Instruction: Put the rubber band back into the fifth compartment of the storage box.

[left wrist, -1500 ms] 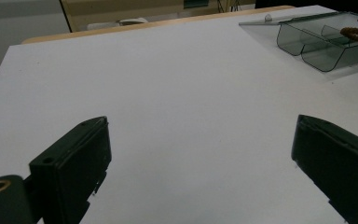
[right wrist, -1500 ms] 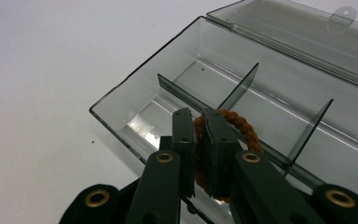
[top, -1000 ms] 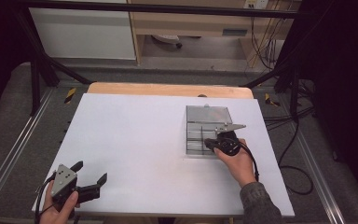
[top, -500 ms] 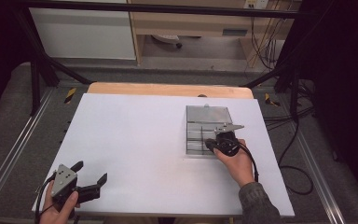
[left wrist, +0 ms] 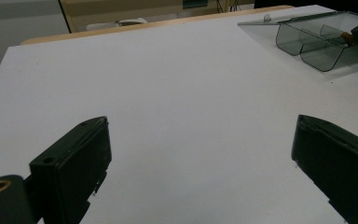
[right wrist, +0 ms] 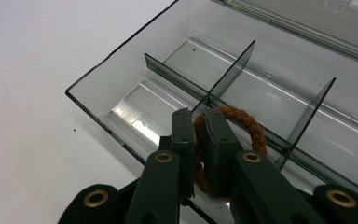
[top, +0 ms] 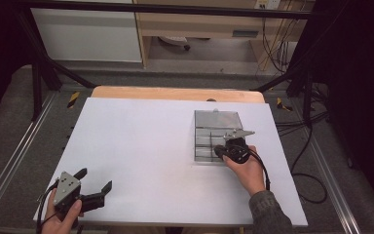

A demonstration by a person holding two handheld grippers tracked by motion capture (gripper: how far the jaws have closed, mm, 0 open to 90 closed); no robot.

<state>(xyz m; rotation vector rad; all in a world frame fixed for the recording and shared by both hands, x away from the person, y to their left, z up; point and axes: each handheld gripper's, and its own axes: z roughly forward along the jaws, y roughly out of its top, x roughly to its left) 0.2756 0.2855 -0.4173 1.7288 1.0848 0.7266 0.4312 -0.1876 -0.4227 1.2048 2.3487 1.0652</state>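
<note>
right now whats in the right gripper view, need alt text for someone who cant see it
The right claw, jaws shut on a brown hair tie, holds it over a clear divided box. The box's compartments look empty, and it sits on a white table.

Divided box (top: 217, 134) on the table's (top: 141, 146) right half, hair tie (right wrist: 242, 122) over its near compartments

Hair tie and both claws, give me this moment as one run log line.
right claw shut on brown hair tie over clear divided box | left claw open, idle on white table
</note>
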